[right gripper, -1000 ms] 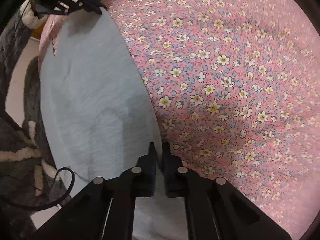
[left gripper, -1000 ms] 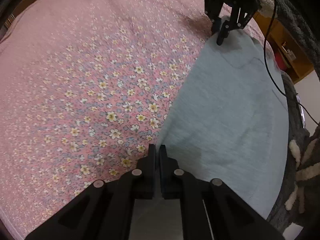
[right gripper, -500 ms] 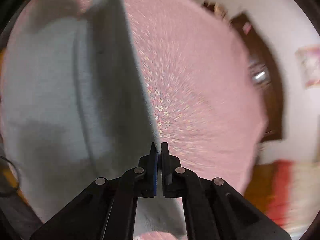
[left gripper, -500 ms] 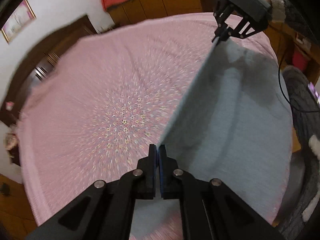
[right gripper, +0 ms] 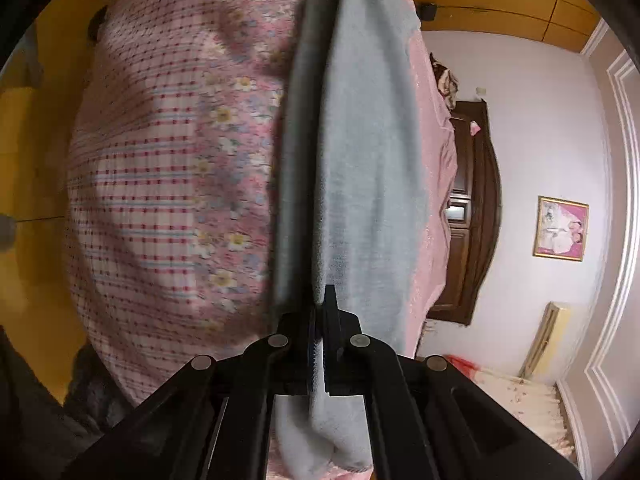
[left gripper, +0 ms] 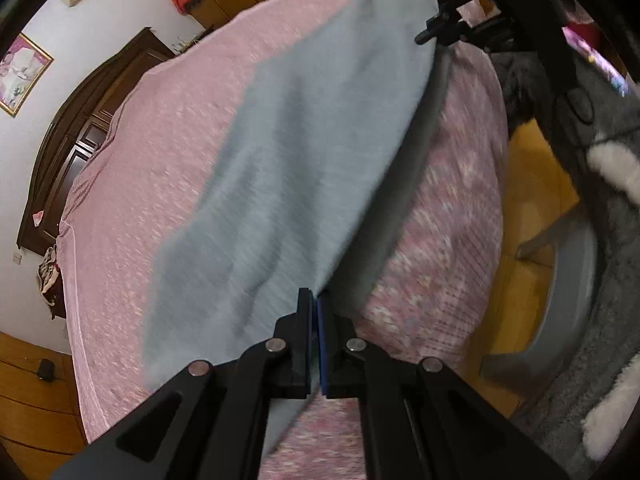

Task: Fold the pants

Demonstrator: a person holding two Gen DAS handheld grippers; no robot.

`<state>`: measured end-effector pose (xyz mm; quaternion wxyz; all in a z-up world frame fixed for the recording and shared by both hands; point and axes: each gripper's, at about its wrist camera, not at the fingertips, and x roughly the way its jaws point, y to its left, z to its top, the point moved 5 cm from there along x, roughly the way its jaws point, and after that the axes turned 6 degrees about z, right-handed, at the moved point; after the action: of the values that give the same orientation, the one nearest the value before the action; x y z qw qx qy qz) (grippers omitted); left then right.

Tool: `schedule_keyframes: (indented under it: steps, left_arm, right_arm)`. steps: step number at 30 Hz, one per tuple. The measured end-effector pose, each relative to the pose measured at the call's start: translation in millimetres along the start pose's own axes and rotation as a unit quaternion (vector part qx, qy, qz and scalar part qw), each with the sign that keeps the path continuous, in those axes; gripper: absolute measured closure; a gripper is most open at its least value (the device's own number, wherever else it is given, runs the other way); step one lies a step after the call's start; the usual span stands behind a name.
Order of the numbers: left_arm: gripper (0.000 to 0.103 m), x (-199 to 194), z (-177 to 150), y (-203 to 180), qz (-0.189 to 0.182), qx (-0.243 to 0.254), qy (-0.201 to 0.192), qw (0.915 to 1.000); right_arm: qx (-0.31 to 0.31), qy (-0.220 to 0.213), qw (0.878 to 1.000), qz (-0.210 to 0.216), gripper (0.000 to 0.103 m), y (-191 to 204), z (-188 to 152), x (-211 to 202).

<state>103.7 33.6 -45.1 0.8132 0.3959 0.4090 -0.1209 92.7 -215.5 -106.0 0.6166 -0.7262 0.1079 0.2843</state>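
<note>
Both the left gripper (left gripper: 316,308) and right gripper (right gripper: 320,300) pinch one edge of the grey pants (left gripper: 288,168), held taut mid-frame above the bed (left gripper: 160,128), apparently for folding over.

Left wrist view: close behind the left gripper (left gripper: 316,308), facing along raised grey pants (left gripper: 288,184) toward 1 o'clock. Right wrist view: close behind the right gripper (right gripper: 320,300), facing 12 o'clock. Shared: pants, pink bed (left gripper: 160,152), framed picture (right gripper: 562,228).
</note>
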Motion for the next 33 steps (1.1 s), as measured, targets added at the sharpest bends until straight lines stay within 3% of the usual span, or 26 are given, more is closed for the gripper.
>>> schedule_keyframes:
  steps: [3, 7, 11, 15, 18, 19, 20, 22, 23, 24, 25, 27, 28, 29, 30, 33]
  left_arm:
    - [0.101, 4.2, -1.0, -6.8, 0.005, -0.003, 0.001, 1.0000]
    - [0.101, -13.5, 1.8, -18.6, 0.013, 0.009, -0.001, 0.9999]
    - [0.101, -16.9, 1.1, -27.8, 0.011, 0.023, 0.003, 0.9997]
    - [0.101, 4.9, -0.7, -37.6, 0.013, 0.032, 0.027, 0.9990]
    - [0.101, 11.9, -0.2, -43.9, 0.016, 0.039, 0.032, 0.9986]
    - [0.100, 9.7, 0.4, -43.3, 0.011, 0.033, 0.031, 0.9989]
    - [0.096, 6.4, 0.5, -41.6, 0.003, 0.020, 0.031, 0.9993]
    - [0.089, -5.4, 0.4, -35.4, -0.029, -0.029, 0.027, 0.9988]
    - [0.083, -11.3, 0.1, -32.0, -0.042, -0.051, 0.022, 0.9976]
    - [0.081, -20.1, 1.0, -28.5, -0.056, -0.077, 0.013, 0.9954]
    - [0.074, -28.9, 3.6, -25.2, -0.066, -0.100, -0.001, 0.9928]
    - [0.064, -44.0, 12.9, -18.5, -0.083, -0.139, -0.031, 0.9863]
    - [0.061, -49.0, 20.8, -15.5, -0.093, -0.155, -0.047, 0.9824]
    - [0.061, -51.7, 29.7, -12.2, -0.101, -0.168, -0.065, 0.9785]
    - [0.061, -52.4, 39.8, -9.3, -0.106, -0.180, -0.081, 0.9746]
    - [0.061, -41.9, 70.7, 0.7, -0.107, -0.222, -0.113, 0.9625]
  right_arm:
    - [0.029, -0.002, 1.000, 0.006, 0.099, -8.4, -1.9, -11.5]
    - [0.014, -0.007, 1.000, 0.002, 0.100, -27.6, 7.7, -3.4]
    - [0.010, -0.003, 1.000, 0.016, 0.099, -3.8, -5.1, -12.1]
    - [-0.009, 0.000, 1.000, 0.003, 0.099, 15.6, -9.2, -6.6]
    - [0.044, -0.015, 0.999, 0.020, 0.097, 6.0, -16.3, -19.3]
    - [0.099, -0.027, 0.994, 0.044, 0.090, -6.7, -22.3, -28.4]
    - [0.177, -0.041, 0.980, 0.079, 0.081, -23.8, -33.5, -38.8]
    - [0.323, -0.065, 0.934, 0.136, 0.070, -53.1, -65.9, -52.3]
    - [0.417, -0.082, 0.889, 0.172, 0.068, -69.7, -94.7, -57.7]
    - [0.501, -0.100, 0.835, 0.202, 0.067, -82.0, -127.2, -59.3]
    - [0.561, -0.114, 0.788, 0.225, 0.067, -88.6, -154.2, -57.8]
    - [0.680, -0.157, 0.665, 0.266, 0.065, -96.4, -227.0, -46.2]
    - [0.698, -0.178, 0.638, 0.272, 0.065, -100.0, -249.5, -41.2]
    - [0.709, -0.203, 0.614, 0.282, 0.063, -99.5, -277.3, -31.5]
    - [0.708, -0.208, 0.612, 0.285, 0.063, -98.5, -293.6, -22.9]
    - [0.695, -0.183, 0.630, 0.296, 0.061, -92.1, -313.3, 3.4]
